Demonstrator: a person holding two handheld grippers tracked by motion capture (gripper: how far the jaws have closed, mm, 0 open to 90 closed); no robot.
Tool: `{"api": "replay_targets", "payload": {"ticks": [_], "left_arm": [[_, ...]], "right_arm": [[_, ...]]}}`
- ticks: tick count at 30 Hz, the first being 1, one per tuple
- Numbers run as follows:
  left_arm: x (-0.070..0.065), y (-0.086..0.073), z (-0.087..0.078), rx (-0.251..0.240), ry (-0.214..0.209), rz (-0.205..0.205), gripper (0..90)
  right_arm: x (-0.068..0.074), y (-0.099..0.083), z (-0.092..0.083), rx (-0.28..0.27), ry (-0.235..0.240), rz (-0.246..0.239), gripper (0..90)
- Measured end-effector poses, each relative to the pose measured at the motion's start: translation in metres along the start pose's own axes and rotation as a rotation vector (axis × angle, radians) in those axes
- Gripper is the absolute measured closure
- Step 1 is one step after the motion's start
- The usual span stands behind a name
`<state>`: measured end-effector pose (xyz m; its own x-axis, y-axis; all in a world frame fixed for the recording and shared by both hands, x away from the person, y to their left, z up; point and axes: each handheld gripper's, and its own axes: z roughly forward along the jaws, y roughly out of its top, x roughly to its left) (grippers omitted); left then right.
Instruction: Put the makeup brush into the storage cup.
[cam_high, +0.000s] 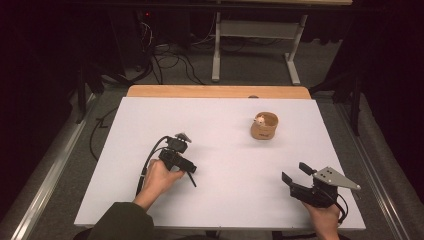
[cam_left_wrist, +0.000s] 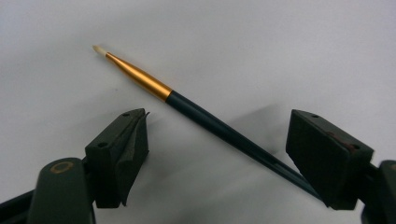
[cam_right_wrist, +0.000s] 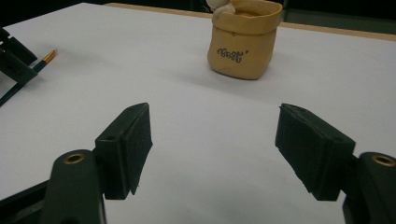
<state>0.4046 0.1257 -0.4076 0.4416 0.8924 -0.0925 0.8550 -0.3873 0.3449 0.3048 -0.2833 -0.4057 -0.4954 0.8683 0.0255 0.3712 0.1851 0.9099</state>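
Observation:
A thin paintbrush (cam_left_wrist: 201, 112) with a dark handle, gold ferrule and pale tip lies flat on the white table (cam_high: 225, 150). My left gripper (cam_left_wrist: 217, 126) stands open astride it: the left pad is apart from the handle, and the handle runs under the right jaw. In the high view the left gripper (cam_high: 189, 169) points down at the brush (cam_high: 192, 180) left of centre. My right gripper (cam_right_wrist: 212, 121) is open and holds nothing, low over the table near the front right corner (cam_high: 296, 172). The brush tip (cam_right_wrist: 46, 58) also shows far left in the right gripper view.
A tan fabric pouch (cam_high: 264, 126) with a small white object inside stands at the back right, ahead of the right gripper (cam_right_wrist: 244, 39). A wooden strip (cam_high: 220, 91) lines the table's far edge. Cables and a desk frame (cam_high: 255, 35) lie on the floor beyond.

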Motion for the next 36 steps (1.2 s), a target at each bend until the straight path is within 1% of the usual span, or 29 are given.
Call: {"api": "replay_targets", "payload": {"ticks": [4, 11, 16, 19, 23, 24, 27, 28, 31, 36], "left_arm": [[0.0, 0.0002, -0.0001, 0.001, 0.004, -0.002, 22.5], [-0.0013, 0.0001, 0.0001, 0.006, 0.021, 0.006, 24.9], [-0.0004, -0.0002, -0.0005, 0.006, 0.023, 0.012, 27.5], [-0.0013, -0.0005, -0.0006, 0.007, 0.036, 0.027, 29.7], [-0.0018, -0.0013, -0.0009, 0.005, 0.049, 0.038, 32.9], [-0.002, -0.0013, -0.0009, 0.005, 0.05, 0.042, 33.1], [-0.0022, -0.0016, -0.0012, 0.005, 0.05, 0.05, 34.1], [-0.0023, -0.0017, -0.0012, 0.005, 0.05, 0.051, 34.5], [-0.0028, -0.002, -0.0015, 0.0, 0.049, 0.059, 36.4], [-0.0042, -0.0028, -0.0025, -0.008, 0.039, 0.079, 43.1]], "right_arm": [[-0.0007, 0.0001, -0.0003, -0.007, -0.001, -0.008, 29.4], [-0.0008, 0.0001, -0.0005, -0.006, 0.002, 0.004, 29.5], [-0.0009, 0.0001, -0.0004, -0.008, -0.002, 0.003, 29.6], [-0.0012, 0.0001, -0.0007, -0.006, -0.004, 0.01, 29.6], [-0.0006, 0.0, -0.0005, -0.003, -0.003, 0.016, 29.6], [-0.0011, 0.0001, -0.0002, -0.005, -0.002, 0.006, 29.6], [-0.0006, 0.0, -0.0006, -0.003, -0.003, 0.016, 29.6], [-0.0011, 0.0, -0.0004, -0.005, -0.003, 0.008, 29.6], [-0.0009, 0.0, -0.0003, -0.003, -0.003, 0.011, 29.6], [-0.0011, 0.0001, -0.0002, -0.002, -0.001, 0.01, 29.6]]}}
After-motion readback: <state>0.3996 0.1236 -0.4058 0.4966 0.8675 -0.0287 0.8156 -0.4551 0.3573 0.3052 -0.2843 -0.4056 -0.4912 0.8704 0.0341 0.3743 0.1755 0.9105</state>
